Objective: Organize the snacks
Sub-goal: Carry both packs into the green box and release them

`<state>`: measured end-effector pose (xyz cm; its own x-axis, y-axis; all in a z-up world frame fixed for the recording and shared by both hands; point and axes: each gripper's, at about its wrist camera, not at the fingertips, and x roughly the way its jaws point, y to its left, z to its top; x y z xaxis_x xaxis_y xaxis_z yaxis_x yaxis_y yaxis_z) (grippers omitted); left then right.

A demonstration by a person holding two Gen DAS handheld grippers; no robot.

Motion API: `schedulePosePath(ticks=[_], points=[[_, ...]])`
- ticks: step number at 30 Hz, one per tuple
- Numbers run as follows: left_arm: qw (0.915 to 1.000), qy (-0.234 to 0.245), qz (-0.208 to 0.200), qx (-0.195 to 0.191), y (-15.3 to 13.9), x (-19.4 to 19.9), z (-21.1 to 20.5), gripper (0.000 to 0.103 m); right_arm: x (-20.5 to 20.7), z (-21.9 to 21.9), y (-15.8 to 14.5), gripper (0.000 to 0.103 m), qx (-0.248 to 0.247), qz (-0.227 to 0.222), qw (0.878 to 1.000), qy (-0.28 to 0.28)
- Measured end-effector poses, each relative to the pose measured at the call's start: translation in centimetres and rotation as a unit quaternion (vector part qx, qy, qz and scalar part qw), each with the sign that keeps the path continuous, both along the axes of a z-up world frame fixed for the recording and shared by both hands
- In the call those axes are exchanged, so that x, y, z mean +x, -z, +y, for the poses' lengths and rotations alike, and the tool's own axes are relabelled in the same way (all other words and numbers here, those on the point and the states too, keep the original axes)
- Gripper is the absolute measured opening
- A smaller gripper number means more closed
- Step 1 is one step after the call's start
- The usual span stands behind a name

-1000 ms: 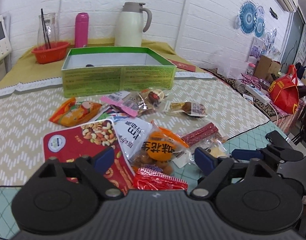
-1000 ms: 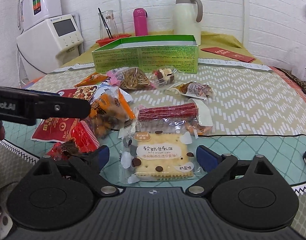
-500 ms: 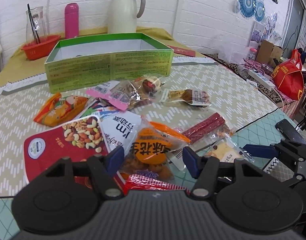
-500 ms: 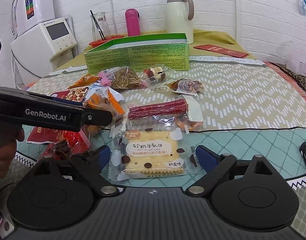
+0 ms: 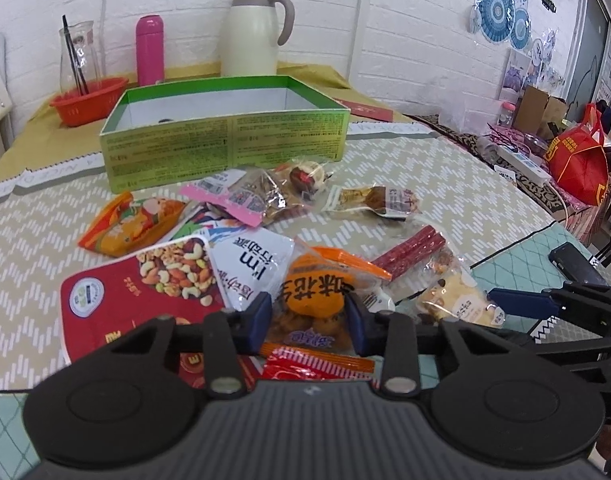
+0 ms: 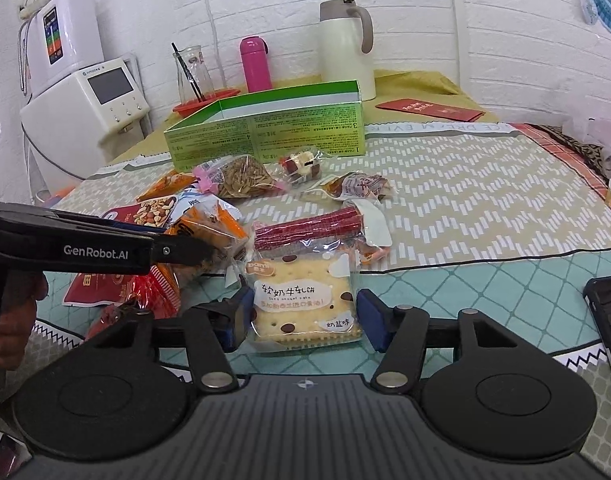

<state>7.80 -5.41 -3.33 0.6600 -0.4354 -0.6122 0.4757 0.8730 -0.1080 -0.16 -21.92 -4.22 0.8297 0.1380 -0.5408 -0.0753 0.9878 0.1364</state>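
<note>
Item one, left gripper (image 5: pixel 309 316): my jaws have just been closing and are now pinching the sides of the orange snack bag (image 5: pixel 313 300), which is lying on top of the pile near the table's front edge. I am judging the pads to be in contact, though the film is slack, so I am squeezing the bulk of the contents and not just loose wrapper.

Item two, right gripper (image 6: pixel 305 320): my jaws are standing wide, one either side of the cracker packet (image 6: pixel 303 300), and have just been closing a little; they are not yet pressing it.

Item three, destination: the green box (image 5: pixel 225 148) is sitting open-topped beyond the scattered snacks, well apart from both packets.

Handling note: I am aiming to lift the orange bag straight up so the red wrapper (image 5: pixel 317 364) beneath and the nut pouch (image 5: pixel 141 288) beside it are not dragged along.
</note>
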Motion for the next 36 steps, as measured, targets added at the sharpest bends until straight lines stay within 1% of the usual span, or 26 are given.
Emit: schedulePosePath(ticks=[5, 8, 10, 13, 16, 19, 24, 28, 32, 36], points=[[0.9999, -0.002, -0.01, -0.012, -1.2, -0.8, 0.4, 0.037, -0.6, -0.3, -1.1, 0.095, 0.005, -0.016, 1.0, 0.0], [0.9996, -0.005, -0.023, -0.015, -2.1, -1.2, 0.9, 0.037, -0.8, -0.4, -1.8, 0.095, 0.008, -0.027, 1.0, -0.003], [0.9991, -0.009, -0.033, -0.025, -2.9, -1.3, 1.3, 0.037, -0.9, -0.3, -2.4, 0.095, 0.005, -0.034, 0.999, -0.006], [0.9982, -0.016, -0.042, -0.041, -3.9, -1.0, 1.9, 0.037, -0.7, -0.3, -3.1, 0.095, 0.006, -0.045, 0.999, -0.008], [0.9975, -0.024, -0.052, -0.042, -4.6, -0.5, 2.2, 0.037, 0.0, -0.3, -3.4, 0.095, 0.01, -0.049, 0.999, -0.012], [0.9972, -0.027, -0.053, -0.046, -5.0, 0.3, 2.5, 0.037, 1.1, -0.2, -3.7, 0.095, 0.008, -0.051, 0.999, -0.017], [0.9964, -0.043, -0.055, -0.049, -5.8, 2.6, 2.9, 0.037, 3.4, 0.0, -4.7, 0.095, -0.003, -0.06, 0.998, -0.033], [0.9951, -0.057, -0.059, -0.055, -6.9, 5.0, 3.5, 0.037, 6.5, -0.2, -5.6, 0.095, -0.011, -0.065, 0.997, -0.036], [0.9931, -0.079, -0.065, -0.058, -8.1, 8.3, 4.2, 0.037, 10.0, -0.5, -6.4, 0.095, -0.009, -0.067, 0.997, -0.037], [0.9911, -0.096, -0.055, -0.074, -9.1, 12.4, 4.9, 0.037, 13.8, -0.5, -7.9, 0.095, -0.014, -0.082, 0.996, -0.037]])
